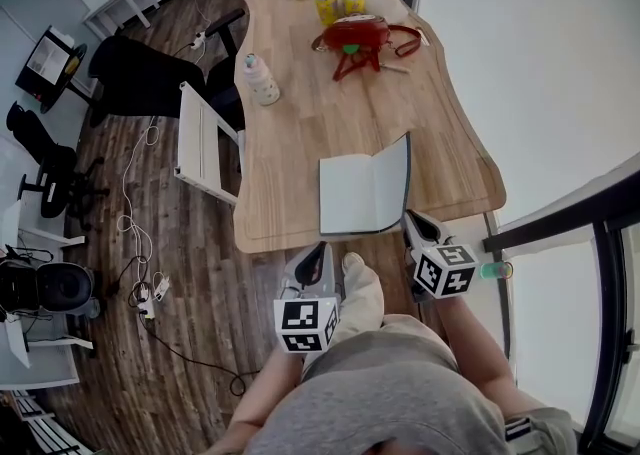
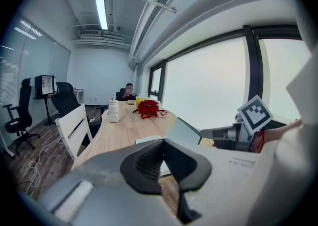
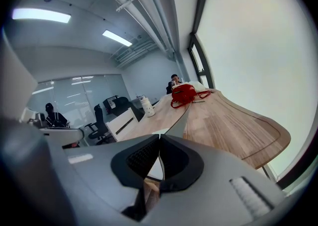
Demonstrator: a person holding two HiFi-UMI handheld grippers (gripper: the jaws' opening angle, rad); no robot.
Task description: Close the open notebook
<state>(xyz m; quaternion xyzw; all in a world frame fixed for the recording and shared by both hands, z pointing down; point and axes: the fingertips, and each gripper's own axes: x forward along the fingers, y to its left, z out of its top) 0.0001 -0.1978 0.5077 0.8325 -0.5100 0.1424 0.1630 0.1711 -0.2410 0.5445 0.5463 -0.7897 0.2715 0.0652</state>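
Note:
The notebook (image 1: 360, 193) lies open near the front edge of the wooden table (image 1: 300, 113), its left page flat and pale. Its right cover (image 1: 404, 171) stands tilted up. My left gripper (image 1: 322, 247) hangs just off the table's front edge, below the notebook, with its jaws shut and nothing between them. My right gripper (image 1: 412, 217) sits at the notebook's lower right corner, also shut and holding nothing. In the left gripper view the raised cover (image 2: 185, 129) shows past the closed tips (image 2: 163, 140). In the right gripper view that cover (image 3: 179, 119) rises edge-on beyond the closed tips (image 3: 159, 136).
A red bag (image 1: 355, 38), a white bottle (image 1: 262, 80) and yellow items (image 1: 335, 9) stand farther along the table. A person sits at the far end. A white chair (image 1: 205, 143) is at the table's left, and a window wall runs along the right.

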